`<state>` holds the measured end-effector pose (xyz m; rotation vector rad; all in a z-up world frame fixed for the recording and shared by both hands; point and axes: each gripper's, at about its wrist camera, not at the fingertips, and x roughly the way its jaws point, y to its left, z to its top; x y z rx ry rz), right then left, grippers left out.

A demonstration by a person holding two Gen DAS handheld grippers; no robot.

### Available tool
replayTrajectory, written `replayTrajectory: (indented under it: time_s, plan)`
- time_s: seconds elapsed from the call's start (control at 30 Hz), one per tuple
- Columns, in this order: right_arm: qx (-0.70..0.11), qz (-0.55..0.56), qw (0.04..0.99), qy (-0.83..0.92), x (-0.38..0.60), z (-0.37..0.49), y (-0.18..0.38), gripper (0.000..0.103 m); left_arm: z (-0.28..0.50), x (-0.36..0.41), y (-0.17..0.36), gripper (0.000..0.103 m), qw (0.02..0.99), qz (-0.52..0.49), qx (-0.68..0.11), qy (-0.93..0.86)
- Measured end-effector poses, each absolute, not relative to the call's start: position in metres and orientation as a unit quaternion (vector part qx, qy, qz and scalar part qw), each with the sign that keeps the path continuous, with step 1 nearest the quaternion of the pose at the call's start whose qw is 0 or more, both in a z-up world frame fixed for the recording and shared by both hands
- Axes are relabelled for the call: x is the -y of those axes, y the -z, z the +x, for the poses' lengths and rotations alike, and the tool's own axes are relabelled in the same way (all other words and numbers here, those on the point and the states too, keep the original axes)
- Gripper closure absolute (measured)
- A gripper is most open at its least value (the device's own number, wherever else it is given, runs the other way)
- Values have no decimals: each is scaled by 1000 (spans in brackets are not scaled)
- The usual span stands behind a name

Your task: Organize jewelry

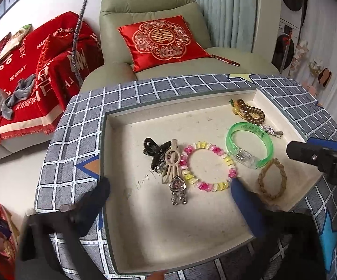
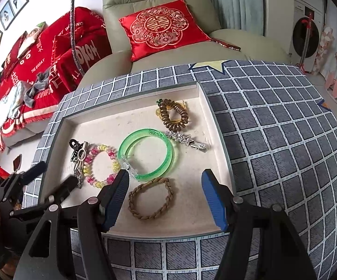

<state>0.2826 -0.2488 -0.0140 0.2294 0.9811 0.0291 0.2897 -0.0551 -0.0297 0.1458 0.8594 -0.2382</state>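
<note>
Jewelry lies scattered in a shallow cream tray [image 2: 217, 126] set on a worktop [image 2: 285, 140] covered with a grey checked cloth. The right gripper [image 2: 166, 200] hangs over the tray's near edge with its fingers [image 2: 211, 200] spread and nothing pinched; the braided tan bracelet [image 2: 151, 198] lies flat directly between them, so this hand is plainly the nearer one to it. Its ring sits a little wider than deep, with the green bangle [image 2: 145, 154] touching or just beyond its far side. The left gripper [image 1: 170, 200] is also spread wide and empty, over the pink-and-yellow bead bracelet [image 1: 208, 165] and the cluster of hair clips [image 1: 166, 163] on the tray's left. The brown coil tie [image 2: 173, 114] and star clip [image 2: 184, 140] lie farther back.
</note>
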Motion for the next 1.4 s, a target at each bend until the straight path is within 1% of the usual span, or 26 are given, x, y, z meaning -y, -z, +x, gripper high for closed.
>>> replayTrajectory:
  time_s: [0.17,0.2,0.23,0.27,0.37,0.4,0.43,0.6,0.9,1.4]
  plan:
    - [-480,104,871,-19,246,286,18,35,289,56,29,0,897,75,-420,115]
    - [-483,103,869,-21,245,287,19,30,289,56,29,0,897,76,-420,116]
    - [-486,103,867,-23,244,287,20,18,289,56,29,0,896,77,-421,116]
    - [-488,102,867,-24,244,288,21,15,288,56,29,0,896,78,-421,115]
    - [-486,94,869,-21,242,286,21,14,287,56,29,0,897,82,-420,112]
    - [-486,91,869,-22,241,286,21,4,286,56,29,0,896,84,-421,112]
    - [-485,90,870,-22,240,285,21,0,285,56,29,0,896,85,-422,112]
    - [-473,88,876,-23,240,283,17,0,283,54,30,0,894,85,-426,109]
    - [-498,82,863,-29,236,276,20,0,273,48,25,0,894,81,-429,104]
    - [-492,49,869,-20,228,233,14,0,222,41,17,0,894,81,-428,103]
